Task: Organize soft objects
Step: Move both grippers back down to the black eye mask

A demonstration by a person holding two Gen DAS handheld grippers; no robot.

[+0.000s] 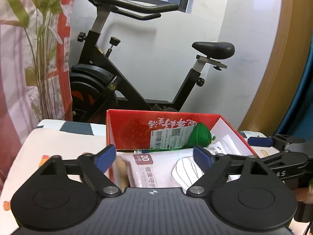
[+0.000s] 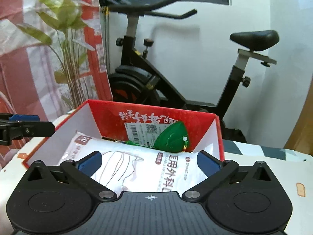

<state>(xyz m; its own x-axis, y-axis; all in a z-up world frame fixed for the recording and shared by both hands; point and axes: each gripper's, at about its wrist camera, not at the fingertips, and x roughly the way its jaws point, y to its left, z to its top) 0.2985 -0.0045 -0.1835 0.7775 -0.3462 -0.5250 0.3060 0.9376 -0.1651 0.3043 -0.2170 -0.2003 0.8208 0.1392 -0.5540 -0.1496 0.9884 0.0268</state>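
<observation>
Behind an exercise bike (image 2: 156, 82), white cloth-covered surface (image 2: 254, 176) carries red cardboard box (image 2: 109, 111) holding flat white plastic mask packet (image 2: 140, 168), long axis crosswise, directly ahead between right gripper (image 2: 149, 161) and left gripper (image 1: 154, 156), both released, touching nothing.

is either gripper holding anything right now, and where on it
Nothing is held: the left gripper and right gripper both stand open over the mask packet.
</observation>
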